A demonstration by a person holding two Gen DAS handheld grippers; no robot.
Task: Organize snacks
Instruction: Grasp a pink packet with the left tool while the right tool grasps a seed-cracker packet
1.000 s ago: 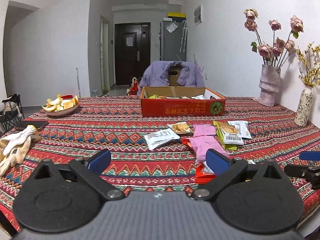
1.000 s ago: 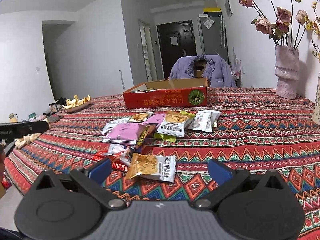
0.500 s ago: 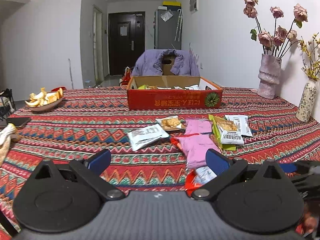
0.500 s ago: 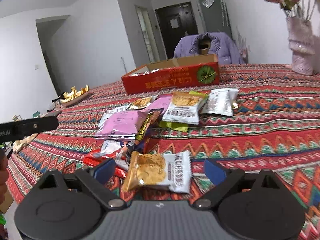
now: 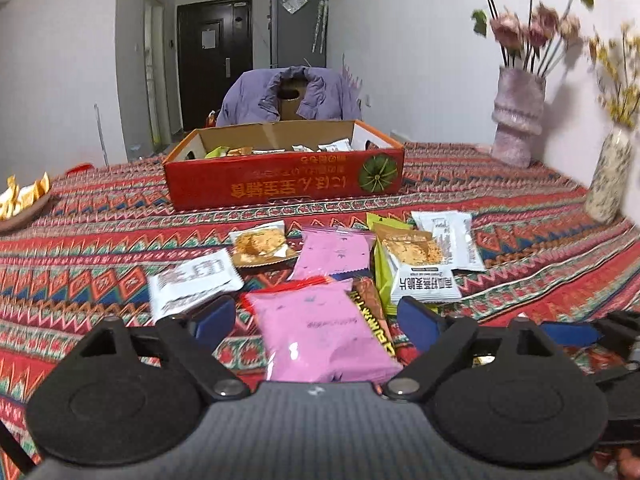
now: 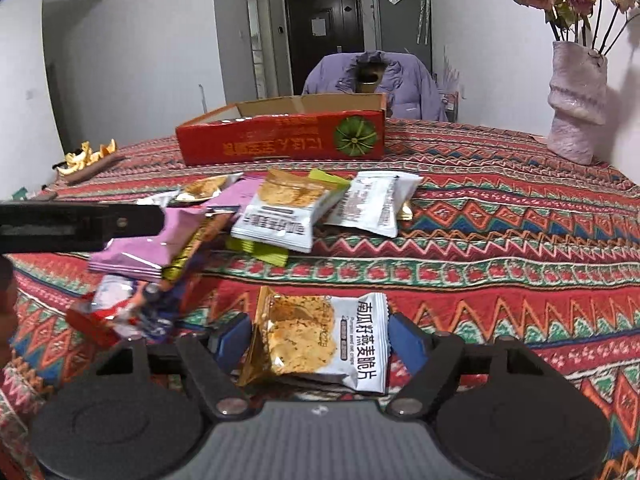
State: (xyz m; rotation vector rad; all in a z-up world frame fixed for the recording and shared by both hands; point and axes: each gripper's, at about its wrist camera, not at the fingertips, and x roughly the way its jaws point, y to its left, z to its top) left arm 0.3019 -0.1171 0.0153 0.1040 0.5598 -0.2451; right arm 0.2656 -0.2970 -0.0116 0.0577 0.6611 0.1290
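While both tools close unclenched, the right tool [image 6: 318, 338] straddles an oat-crisp packet [image 6: 320, 340] reading "Pumpkin seed oat crisps".

Two pink packets [image 5: 320, 328], one red box [image 5: 284, 178], two vases [image 5: 516, 120]

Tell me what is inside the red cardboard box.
In the left wrist view, the red cardboard box holds several snack packets, green, orange and white ones, peeking above its front wall. That wall hides the box floor and anything lying lower.
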